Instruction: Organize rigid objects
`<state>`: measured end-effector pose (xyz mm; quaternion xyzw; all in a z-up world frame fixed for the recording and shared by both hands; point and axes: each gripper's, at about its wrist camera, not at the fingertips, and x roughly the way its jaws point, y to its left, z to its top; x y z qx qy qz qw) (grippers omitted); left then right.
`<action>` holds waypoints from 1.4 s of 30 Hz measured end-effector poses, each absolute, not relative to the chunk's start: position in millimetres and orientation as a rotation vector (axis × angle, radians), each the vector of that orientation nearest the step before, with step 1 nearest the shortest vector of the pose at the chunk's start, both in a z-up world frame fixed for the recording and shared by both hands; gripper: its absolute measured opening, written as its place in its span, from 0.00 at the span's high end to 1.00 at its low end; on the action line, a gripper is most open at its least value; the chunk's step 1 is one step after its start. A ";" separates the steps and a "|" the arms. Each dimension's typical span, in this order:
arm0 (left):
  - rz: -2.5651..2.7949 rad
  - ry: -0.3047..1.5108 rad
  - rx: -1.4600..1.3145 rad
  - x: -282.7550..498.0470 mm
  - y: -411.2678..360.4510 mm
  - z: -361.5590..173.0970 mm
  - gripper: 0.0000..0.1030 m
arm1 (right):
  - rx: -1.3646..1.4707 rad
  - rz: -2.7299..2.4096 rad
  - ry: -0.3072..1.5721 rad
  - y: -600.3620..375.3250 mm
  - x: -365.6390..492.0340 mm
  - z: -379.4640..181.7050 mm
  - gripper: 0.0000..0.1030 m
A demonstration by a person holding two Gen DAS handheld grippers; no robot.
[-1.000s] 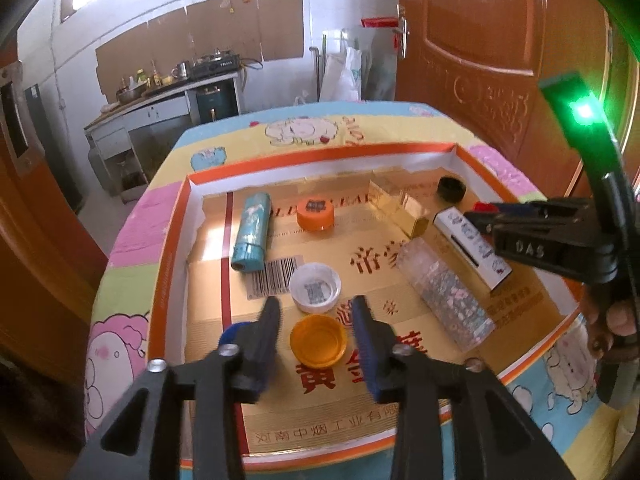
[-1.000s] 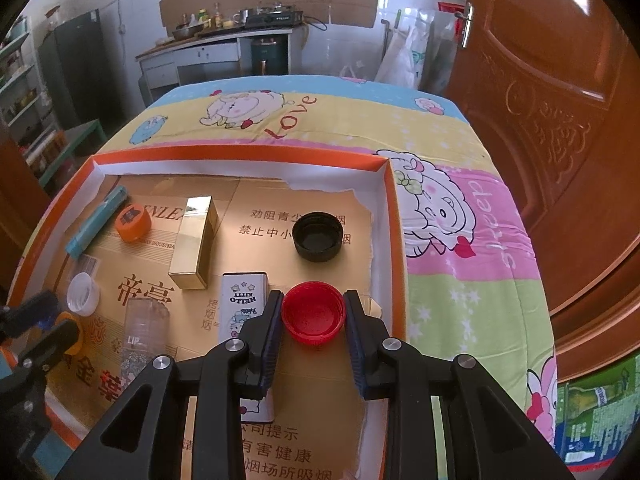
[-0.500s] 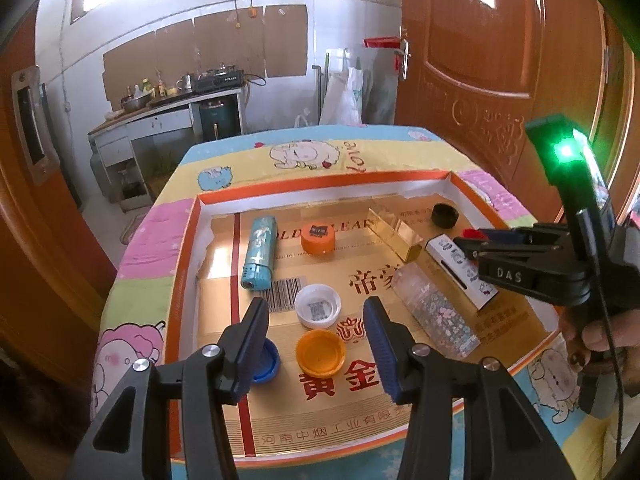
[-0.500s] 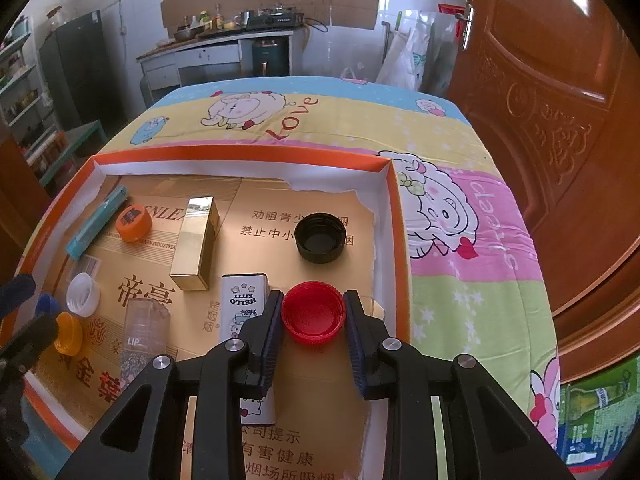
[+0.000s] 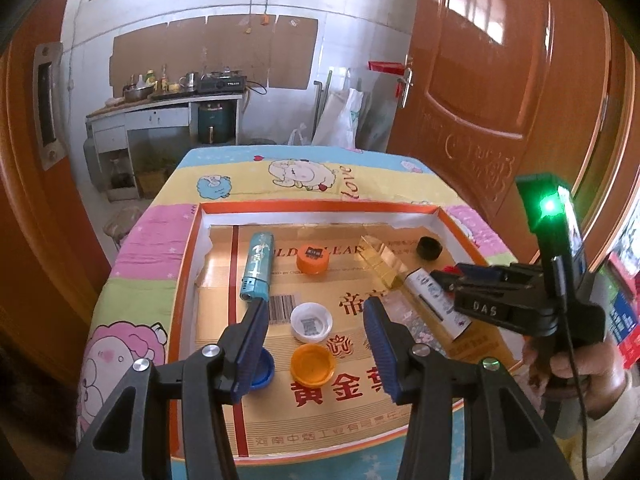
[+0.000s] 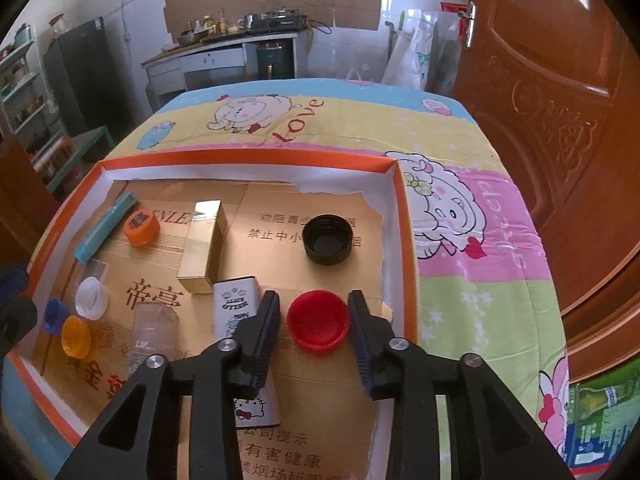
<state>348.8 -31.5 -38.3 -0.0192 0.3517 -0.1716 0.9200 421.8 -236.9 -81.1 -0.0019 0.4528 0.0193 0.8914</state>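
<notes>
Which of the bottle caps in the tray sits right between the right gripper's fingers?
The red cap. It lies between the open fingers of the right gripper, near the tray's right wall; the black cap lies farther ahead, the rest cluster left.

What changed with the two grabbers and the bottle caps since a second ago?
The left gripper opened its jaws, let go of the orange cap and pulled back up. The right gripper opened slightly around the red cap. Every cap and box in the tray stayed put.
</notes>
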 end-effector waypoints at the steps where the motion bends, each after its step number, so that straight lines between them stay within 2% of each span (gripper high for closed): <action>1: -0.354 0.719 -0.050 348.4 -29.5 -37.0 0.52 | -0.004 0.043 0.937 -236.1 421.3 -80.8 0.58; 5: -0.338 0.703 -0.064 345.4 -25.8 -32.8 0.52 | -0.023 0.026 0.913 -233.5 418.2 -77.4 0.48; 18: -0.187 0.664 -0.041 336.2 -24.7 -24.9 0.52 | 0.001 0.023 0.882 -232.0 408.0 -70.8 0.48; 24: -0.039 0.628 -0.028 327.1 -18.4 -18.6 0.52 | 0.005 -0.007 0.806 -225.4 383.0 -49.7 0.48; 31: -0.114 0.639 -0.063 311.9 -15.9 -12.8 0.52 | 0.013 -0.046 0.723 -209.2 334.3 -20.9 0.46; 37: -0.052 0.560 0.053 268.9 -30.5 0.1 0.52 | 0.040 -0.053 0.681 -198.5 288.7 -5.5 0.46; 42: -0.069 0.519 0.044 221.1 -29.4 8.8 0.52 | 0.062 -0.065 0.631 -191.0 244.0 3.9 0.46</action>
